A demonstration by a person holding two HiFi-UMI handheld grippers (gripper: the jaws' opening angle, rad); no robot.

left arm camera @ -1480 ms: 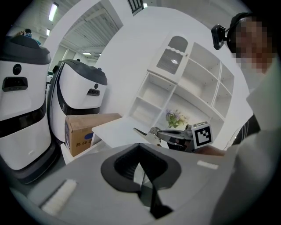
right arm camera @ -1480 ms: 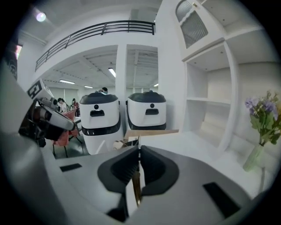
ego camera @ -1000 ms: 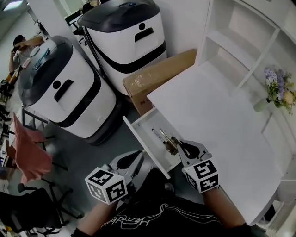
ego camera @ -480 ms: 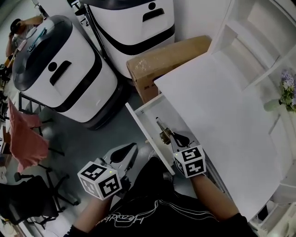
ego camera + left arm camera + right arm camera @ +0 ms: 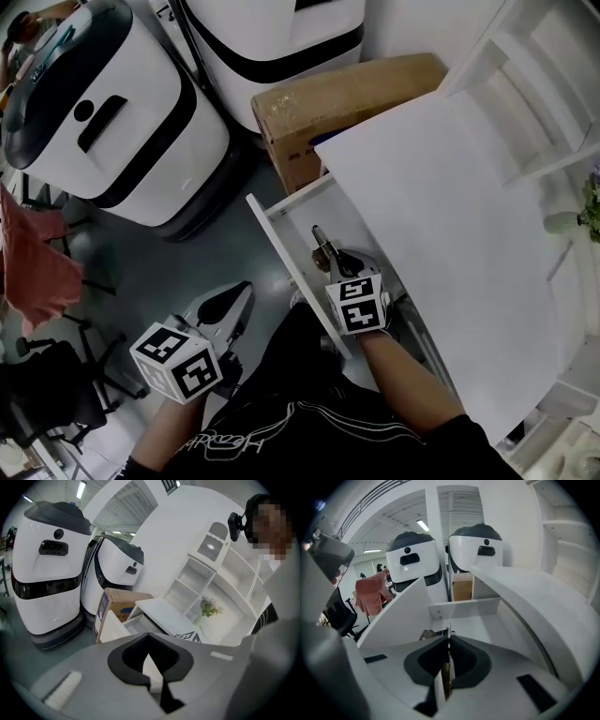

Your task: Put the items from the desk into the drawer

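The right tongs [image 5: 324, 253] reach down into the open drawer [image 5: 286, 258], which is pulled out from under the white worktop [image 5: 450, 206]. Their jaws are pressed together on a small brownish item [image 5: 322, 246], which the right gripper view shows edge-on as a thin strip pinched between the dark pads. A slim dark tip sticks out beyond the jaws (what it belongs to is too small to tell). The item sits over the drawer's pale floor, near the wall on the side away from the worktop. Whether it touches the floor cannot be made out. The left tongs [image 5: 246, 289] hang outside the drawer, beside its front panel and over the grey floor. Their jaws meet at the tips, with nothing held between them. A cardboard box [image 5: 347, 103] stands on the floor against the far end of the drawer and the edge of the worktop. Beyond it are two white-and-black machines [image 5: 103, 122]. In the left gripper view a white shelf unit [image 5: 206, 578] rises behind the worktop, with a small bunch of flowers [image 5: 208, 606] at its foot.
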